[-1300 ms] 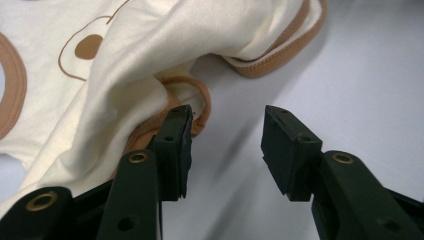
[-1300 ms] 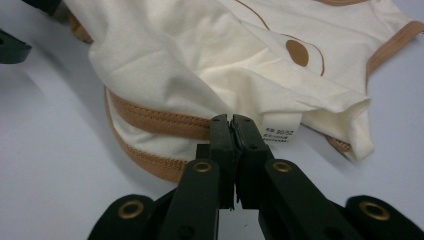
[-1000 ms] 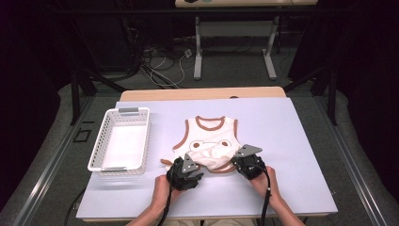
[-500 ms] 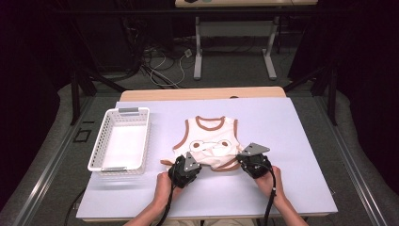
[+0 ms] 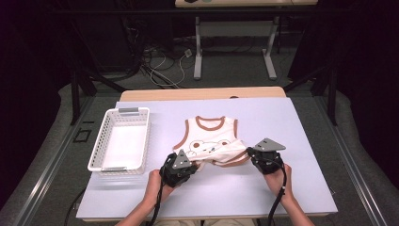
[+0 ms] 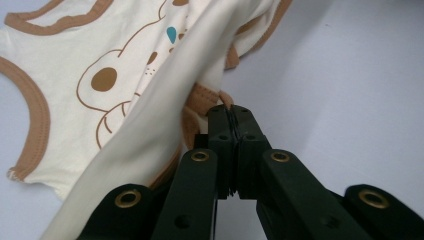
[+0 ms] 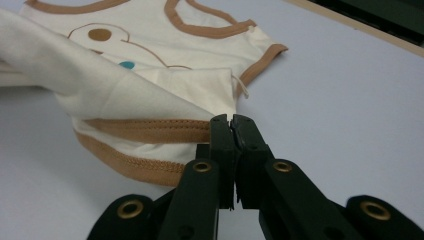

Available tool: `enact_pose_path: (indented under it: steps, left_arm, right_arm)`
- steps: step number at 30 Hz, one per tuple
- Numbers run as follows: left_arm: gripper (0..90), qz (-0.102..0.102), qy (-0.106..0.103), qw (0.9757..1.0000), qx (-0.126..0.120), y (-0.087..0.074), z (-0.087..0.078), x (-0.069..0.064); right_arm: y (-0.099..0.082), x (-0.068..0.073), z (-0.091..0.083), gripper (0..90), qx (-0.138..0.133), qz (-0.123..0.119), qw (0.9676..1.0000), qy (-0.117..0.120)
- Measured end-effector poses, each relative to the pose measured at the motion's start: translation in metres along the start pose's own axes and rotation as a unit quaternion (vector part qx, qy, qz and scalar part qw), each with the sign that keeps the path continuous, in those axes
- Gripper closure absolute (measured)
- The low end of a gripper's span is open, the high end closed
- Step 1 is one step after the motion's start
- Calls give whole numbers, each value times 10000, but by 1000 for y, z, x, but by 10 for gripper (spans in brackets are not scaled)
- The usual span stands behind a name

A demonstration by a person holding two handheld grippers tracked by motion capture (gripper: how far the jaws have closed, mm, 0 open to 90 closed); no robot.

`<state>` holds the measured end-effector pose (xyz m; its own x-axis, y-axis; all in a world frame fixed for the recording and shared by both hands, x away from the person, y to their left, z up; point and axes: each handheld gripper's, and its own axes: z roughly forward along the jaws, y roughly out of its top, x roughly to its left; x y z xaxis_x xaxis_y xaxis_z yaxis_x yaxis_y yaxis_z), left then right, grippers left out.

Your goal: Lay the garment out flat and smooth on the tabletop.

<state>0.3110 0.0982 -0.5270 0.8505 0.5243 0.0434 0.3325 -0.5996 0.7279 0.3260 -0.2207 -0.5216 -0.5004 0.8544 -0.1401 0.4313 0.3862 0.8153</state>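
- At far left I see the white basket [image 5: 120, 140] sitting empty; nothing is stowed yet, if that is where this goes.
- My left gripper [image 5: 184, 165] is clenched on the bear tank top [image 5: 211, 141] at its left hem corner.
- That garment lies mid-tabletop [image 5: 301, 141], neck away from me: cream, brown trim, bear print, hem raised and bunched forward. Fold just begun, I judge.
- My right gripper [image 5: 258, 154] pinches the right hem corner.
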Motion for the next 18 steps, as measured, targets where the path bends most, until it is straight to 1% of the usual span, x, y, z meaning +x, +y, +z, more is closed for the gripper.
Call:
enact_pose_path:
  steps: [1, 2, 4, 5, 6, 7, 9, 10, 12, 13, 15, 16, 17, 18]
  left_arm:
    - [883, -11, -30, 10000, -14, 0, -3, 1]
    - [883, 2, -51, 10000, 1, 0, -6, 2]
    - [882, -58, -84, 9999, 29, -2, -10, 5]
    - [882, -86, -72, 9999, 45, -3, -10, 7]
    - [882, -132, -87, 9999, 68, -5, -9, 9]
    - [881, -131, -95, 9998, 132, -6, -8, 10]
    - [881, -140, -84, 9996, 237, -9, -3, 12]
    - [880, -153, -94, 9994, 294, -11, -1, 12]
    - [878, -151, -78, 9992, 354, -13, 5, 11]
    - [878, -147, -62, 9991, 399, -14, 7, 11]
    - [874, -131, -15, 9989, 439, -15, 10, 11]
    - [871, -121, -28, 9988, 464, -15, 10, 12]
    - [868, -150, -25, 9988, 470, -16, 12, 11]
    - [860, -137, -1, 9986, 515, -16, 13, 11]
  right_arm:
    - [0, -2, -1, 879, -2, 0, 10000, -22]
    - [0, -3, -2, 878, -46, 55, 9999, -89]
    - [-1, -6, -1, 876, -46, 111, 9999, -113]
    - [-2, -7, 1, 875, -1, 110, 9998, -137]
    - [-4, -6, 5, 874, 62, 106, 9998, -162]
    - [-6, -6, 10, 872, 174, 82, 9997, -151]
    - [-10, -5, 21, 863, 418, 54, 9991, -87]
    - [-11, -4, 25, 856, 478, 38, 9988, -71]
    - [-14, -3, 31, 821, 661, 11, 9978, -46]
    - [-14, -3, 32, 803, 711, 4, 9975, -21]
    - [-14, -3, 32, 750, 679, 55, 9977, 35]
    - [-13, -3, 31, 726, 685, 70, 9976, 62]
    - [-12, -3, 30, 690, 708, 86, 9974, 79]
    - [-12, -3, 29, 660, 687, 147, 9975, 58]
